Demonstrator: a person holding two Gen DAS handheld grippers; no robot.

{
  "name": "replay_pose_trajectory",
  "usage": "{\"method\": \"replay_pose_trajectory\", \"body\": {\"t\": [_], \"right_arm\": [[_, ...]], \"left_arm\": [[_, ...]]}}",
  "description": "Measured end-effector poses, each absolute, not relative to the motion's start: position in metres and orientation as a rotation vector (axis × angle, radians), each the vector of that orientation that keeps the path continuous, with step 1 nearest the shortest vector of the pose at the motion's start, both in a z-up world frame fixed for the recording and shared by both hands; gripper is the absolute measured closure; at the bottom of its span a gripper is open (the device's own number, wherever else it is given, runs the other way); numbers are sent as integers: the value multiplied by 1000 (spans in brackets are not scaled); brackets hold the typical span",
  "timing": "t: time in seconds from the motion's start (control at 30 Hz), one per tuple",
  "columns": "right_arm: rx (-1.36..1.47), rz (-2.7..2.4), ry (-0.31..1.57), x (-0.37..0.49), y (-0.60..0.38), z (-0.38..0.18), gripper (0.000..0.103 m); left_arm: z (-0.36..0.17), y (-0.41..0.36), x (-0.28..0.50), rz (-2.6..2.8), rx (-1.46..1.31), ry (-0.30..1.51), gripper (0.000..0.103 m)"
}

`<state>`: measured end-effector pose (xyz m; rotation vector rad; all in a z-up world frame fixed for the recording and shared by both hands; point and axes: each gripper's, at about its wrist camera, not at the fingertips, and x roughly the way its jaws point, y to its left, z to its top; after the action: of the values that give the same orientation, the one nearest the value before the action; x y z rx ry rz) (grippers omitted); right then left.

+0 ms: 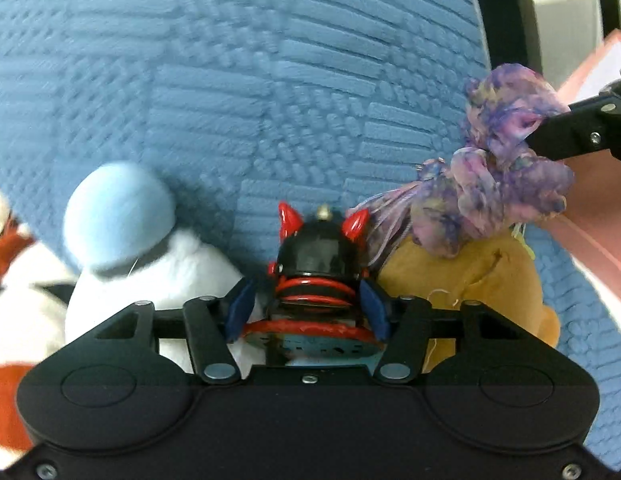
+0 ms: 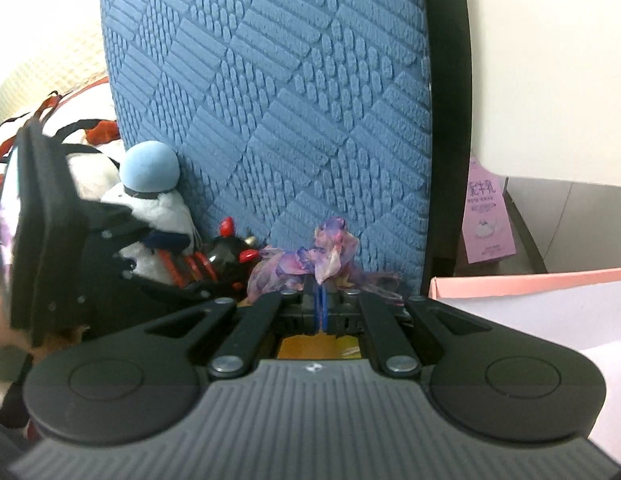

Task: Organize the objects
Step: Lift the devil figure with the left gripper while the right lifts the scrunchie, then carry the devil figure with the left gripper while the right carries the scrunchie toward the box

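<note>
straddling a black and red toy point(image 1: 316, 256) against the blue cushion point(image 1: 250, 80), the left gripper point(image 1: 308, 312) has its blue pads on either side (contact unclear). the right gripper point(image 2: 319, 304) is pinched on a purple cloth flower point(image 2: 310, 264), above a tan plush point(image 1: 470, 280), beside a white plush point(image 1: 150, 276).

Horned toy point(image 1: 319, 254) between plush bird point(image 1: 150, 256) on left and plush bear point(image 1: 470, 276) on right, before cushion point(image 1: 270, 80).

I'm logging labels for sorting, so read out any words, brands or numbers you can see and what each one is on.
Purple carton by the wall: large Chinese characters, apparently ending in "牛乳"; the first is unclear.
Same carton, smaller lines below: too small to read.
Right hand-held gripper body: a small emblem, no letters.
Nothing else carries text.
</note>
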<state>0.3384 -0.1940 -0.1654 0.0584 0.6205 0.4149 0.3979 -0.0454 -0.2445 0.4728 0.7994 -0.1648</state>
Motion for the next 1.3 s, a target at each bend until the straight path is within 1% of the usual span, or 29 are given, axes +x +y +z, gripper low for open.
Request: {"method": "replay_pose_trajectory", "body": {"t": [0.07,0.1,0.13,0.2,0.4,0.57,0.73,0.87,1.1,1.3], "right_arm": [[66,418,596,334,-194,-161,99],[68,420,580,331,-192,-159,99],[74,422,564,329,-193,-155,98],[90,427,532,322,-195,-148,99],[76,423,435,296,-189,-126,98],[47,441,433,265,-180,-126,99],[11,448,519,232,-172,-143,98],[0,455,652,215,-169,-168,98],[-9,454,886,190,-161,-211,98],[-15,437,930,176,-162,-219,94]], "left_arm": [[-238,-35,394,-149,385,796,51],[-234,-30,392,-147,338,793,60],[-230,-26,390,-134,295,792,61],[-223,-16,384,-115,212,792,61],[-214,0,359,-85,136,780,62],[-198,7,315,-38,124,728,62],[-210,14,291,-60,42,758,62],[-216,9,260,-72,23,796,62],[-242,4,230,-83,-43,920,61],[-263,-9,218,-79,-53,1013,61]]}}
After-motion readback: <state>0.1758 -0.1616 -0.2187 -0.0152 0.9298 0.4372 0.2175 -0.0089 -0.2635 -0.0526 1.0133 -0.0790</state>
